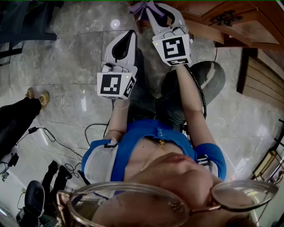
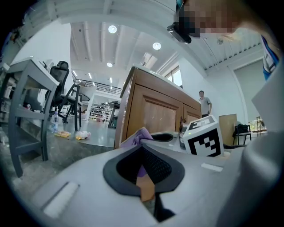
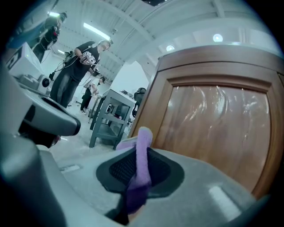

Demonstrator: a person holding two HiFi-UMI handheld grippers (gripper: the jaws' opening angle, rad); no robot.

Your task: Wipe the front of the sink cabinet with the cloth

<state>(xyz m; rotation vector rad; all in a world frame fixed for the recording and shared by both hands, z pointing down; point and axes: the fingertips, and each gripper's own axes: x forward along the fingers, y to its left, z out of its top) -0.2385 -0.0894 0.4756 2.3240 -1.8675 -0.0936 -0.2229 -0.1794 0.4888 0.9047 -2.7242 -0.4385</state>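
Note:
A purple cloth (image 3: 143,155) stands pinched upright between the jaws of my right gripper (image 3: 142,148), which is shut on it. The wooden door panel of the sink cabinet (image 3: 217,128) fills that view just beyond the cloth; I cannot tell whether the cloth touches it. In the head view the right gripper (image 1: 153,8) holds the cloth (image 1: 145,6) up by the cabinet (image 1: 213,15). My left gripper (image 1: 130,34) hangs to its left, lower, jaws shut with nothing in them. From the left gripper (image 2: 143,148) I see the cloth (image 2: 137,136) and the cabinet's corner (image 2: 151,115) ahead.
A grey table with an office chair (image 2: 31,93) stands left of the cabinet. A grey shelf unit (image 3: 108,115) and a standing person (image 3: 75,66) are at the left in the right gripper view. Someone's legs (image 1: 20,117) and cables (image 1: 49,137) are on the marble floor.

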